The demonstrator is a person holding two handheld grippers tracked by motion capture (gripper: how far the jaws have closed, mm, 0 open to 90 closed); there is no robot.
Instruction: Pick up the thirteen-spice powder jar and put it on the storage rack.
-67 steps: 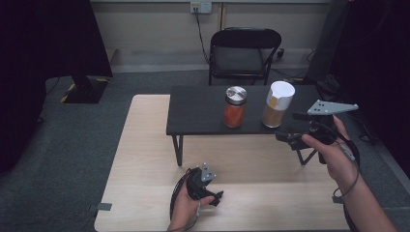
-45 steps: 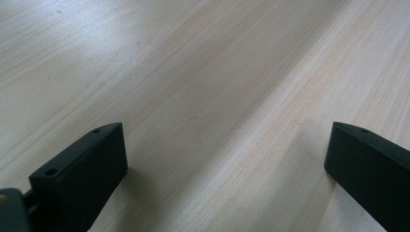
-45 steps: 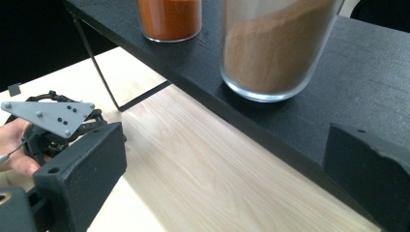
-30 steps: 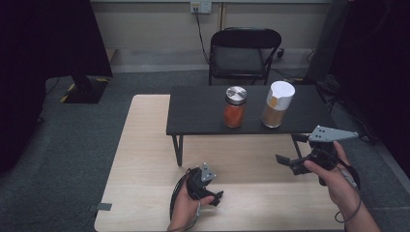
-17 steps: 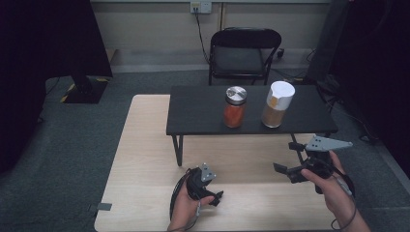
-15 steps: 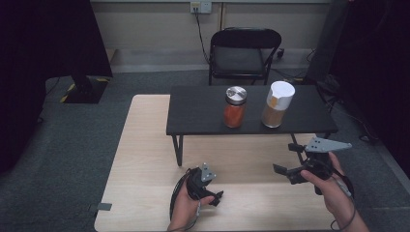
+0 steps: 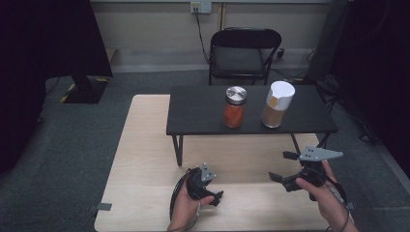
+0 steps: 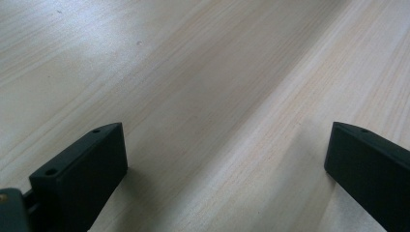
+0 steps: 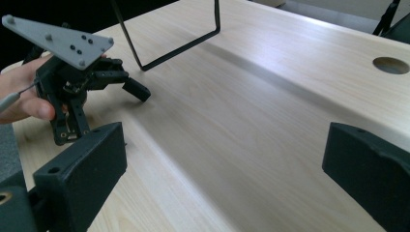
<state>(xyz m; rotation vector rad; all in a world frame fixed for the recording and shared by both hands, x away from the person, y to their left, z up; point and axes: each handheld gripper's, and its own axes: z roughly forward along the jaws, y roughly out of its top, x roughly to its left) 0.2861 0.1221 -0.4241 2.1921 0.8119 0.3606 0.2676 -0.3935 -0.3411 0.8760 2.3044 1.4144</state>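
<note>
My left gripper rests low over the pale wooden table near its front edge, held in a hand. In the left gripper view its jaws stand wide apart over bare wood, so it is open and holds nothing. My right gripper hovers at the front right, pointing left, open and empty. Its own view has the two jaws spread over the tabletop, and beyond them the left gripper with its grey plate, held by fingers.
A low black bench stands on the table's far half. On it are a red-filled jar with a silver lid and a tan-filled jar with a white lid. A black chair is behind. The table has a round hole.
My right gripper has dropped from beside the bench's right end toward the front edge of the table and a little left. The left gripper has stayed put.
</note>
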